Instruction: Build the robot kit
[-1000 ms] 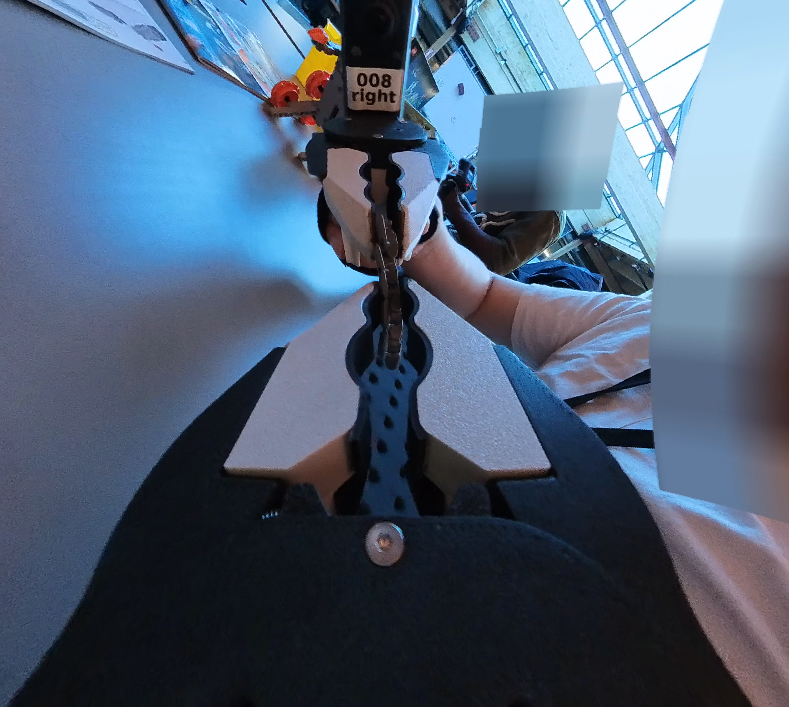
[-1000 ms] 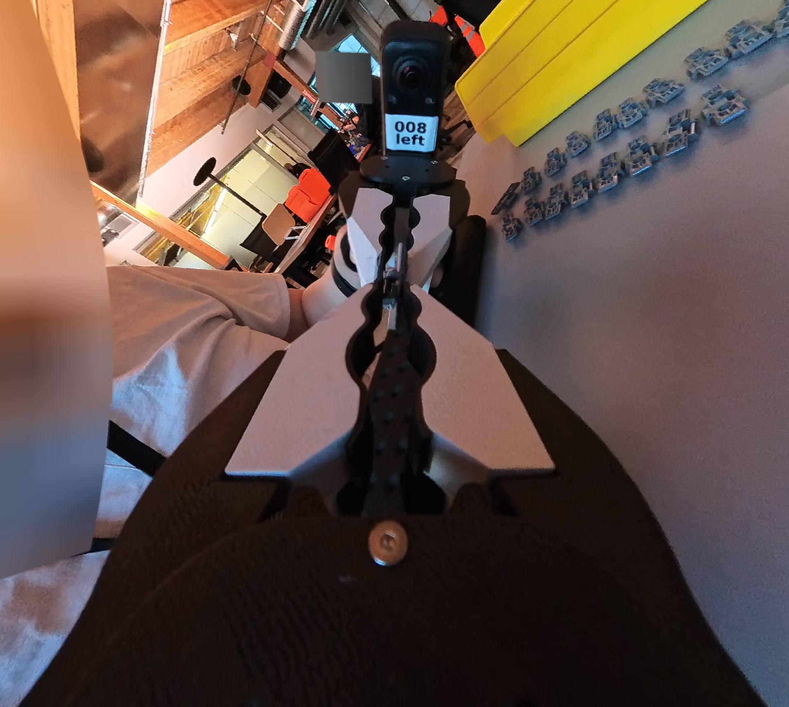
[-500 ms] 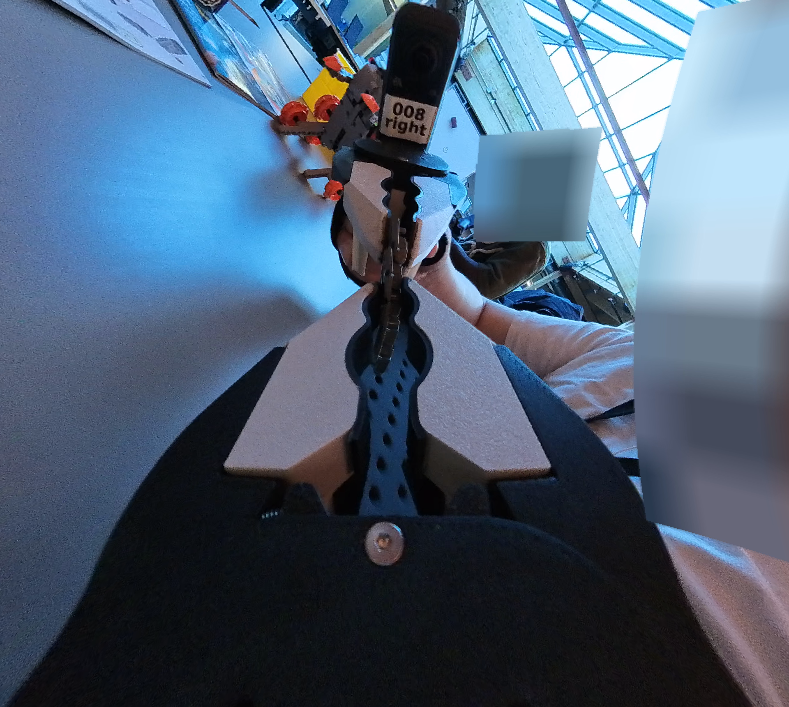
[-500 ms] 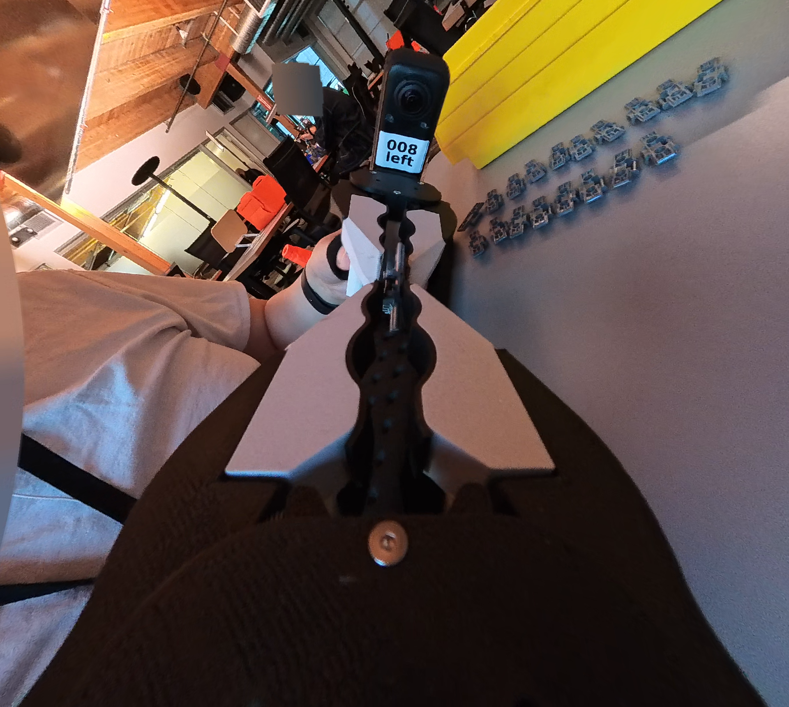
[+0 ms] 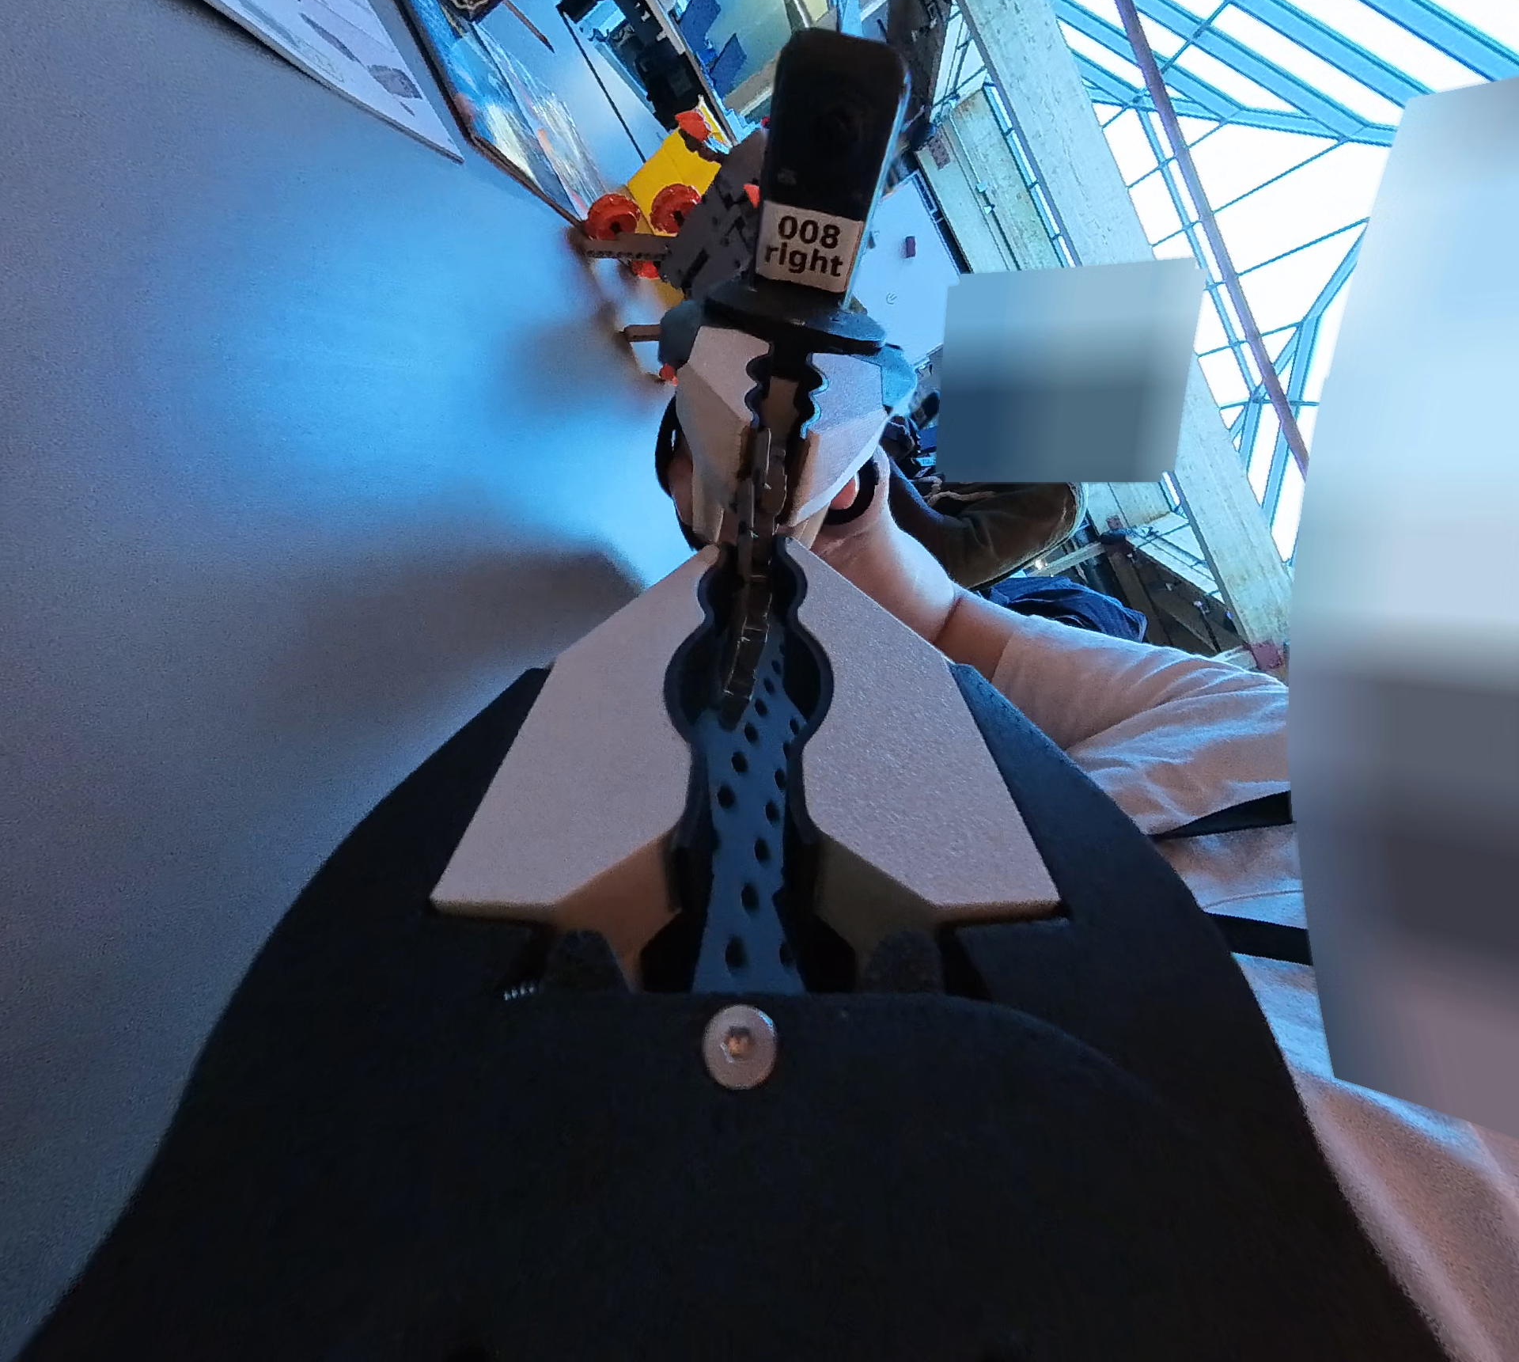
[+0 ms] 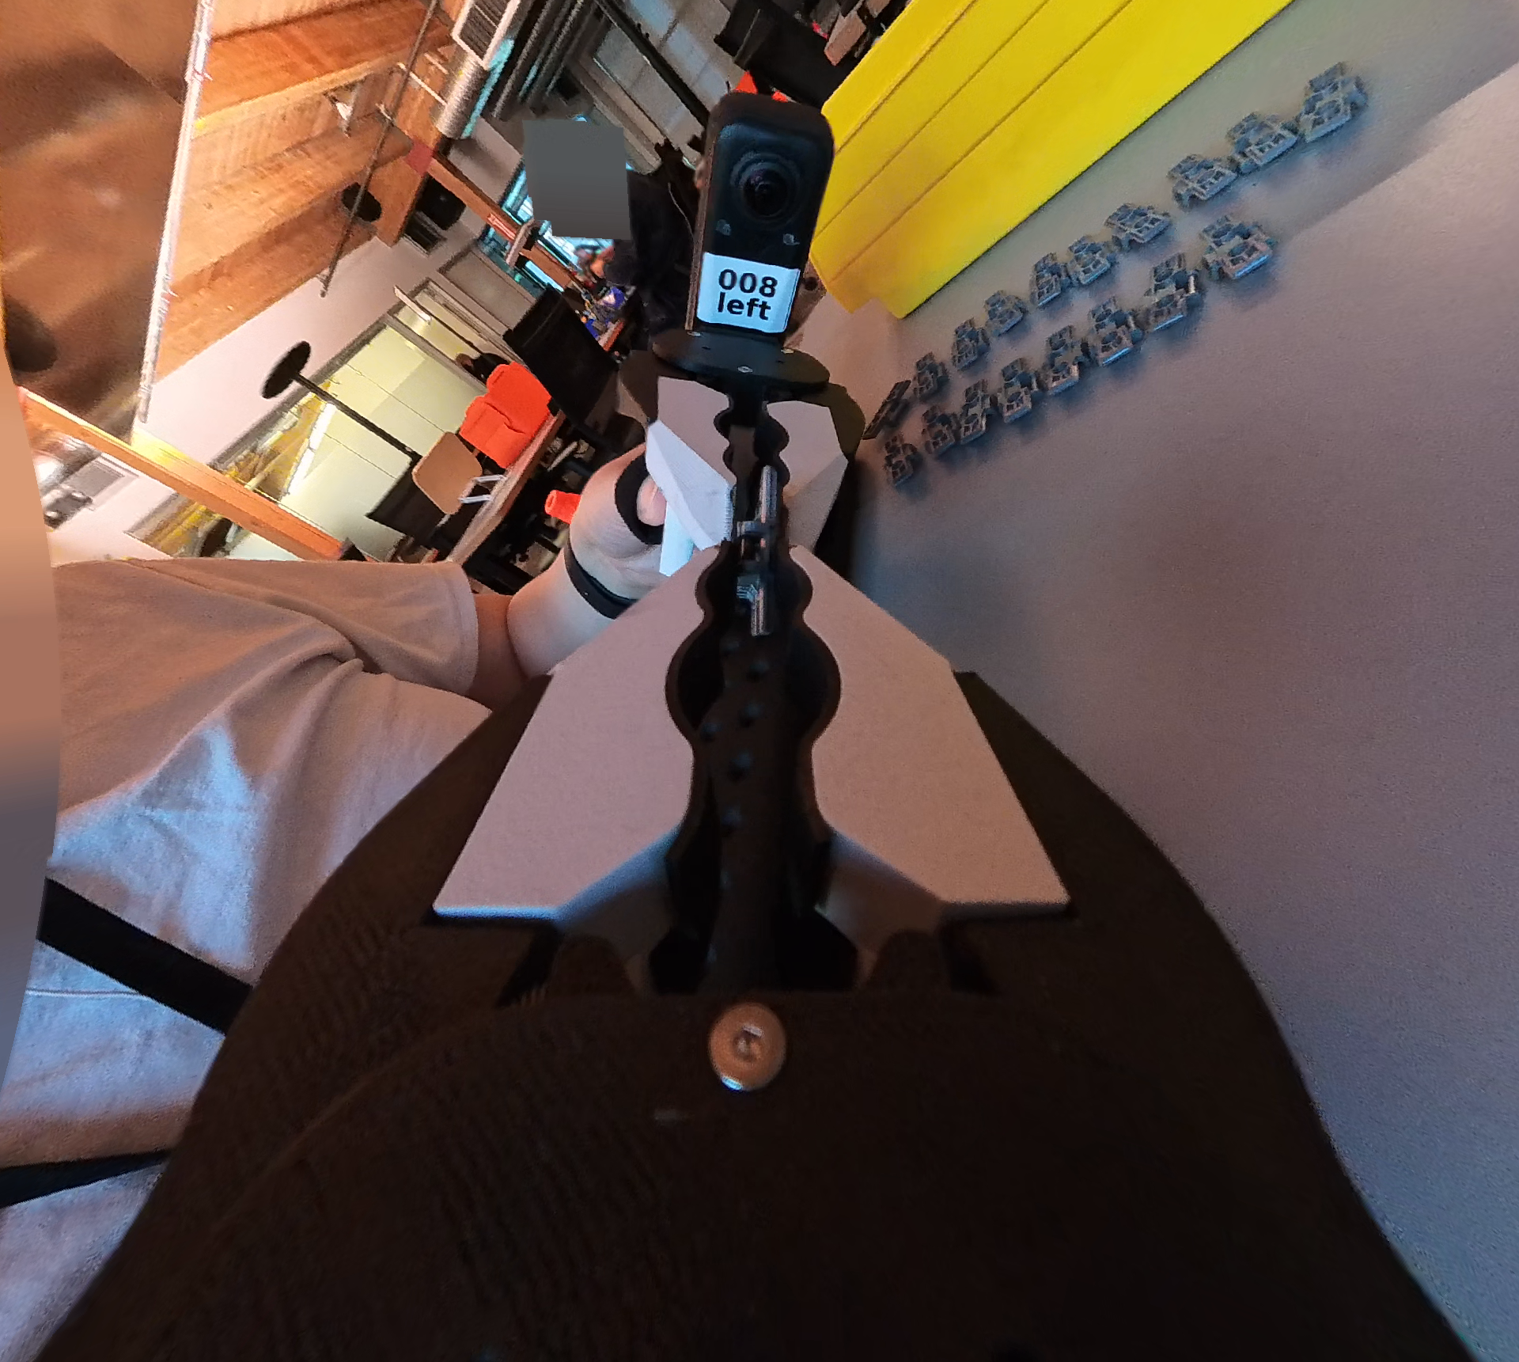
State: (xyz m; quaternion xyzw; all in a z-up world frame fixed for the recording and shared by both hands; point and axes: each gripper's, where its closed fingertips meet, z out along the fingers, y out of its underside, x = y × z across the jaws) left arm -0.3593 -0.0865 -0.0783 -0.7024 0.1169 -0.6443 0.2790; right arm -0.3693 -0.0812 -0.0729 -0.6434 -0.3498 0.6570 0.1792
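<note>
Now both claws faced tip to tip: left claw [image 5: 750, 566] and right claw [image 6: 752, 570] pinched one short grey link chain [image 5: 752, 500]; uneven pull could slip chain free toward surface [image 5: 247, 418] at 9 o'clock.

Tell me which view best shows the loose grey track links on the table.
The right wrist view: the grey track links lie in two rows on the grey table beside the yellow box. The left wrist view shows none of them.

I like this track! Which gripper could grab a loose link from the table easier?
Left, probably. The links lie on the table just beside the left gripper; the right gripper is farther off. Both are shut on the chain, though.
</note>
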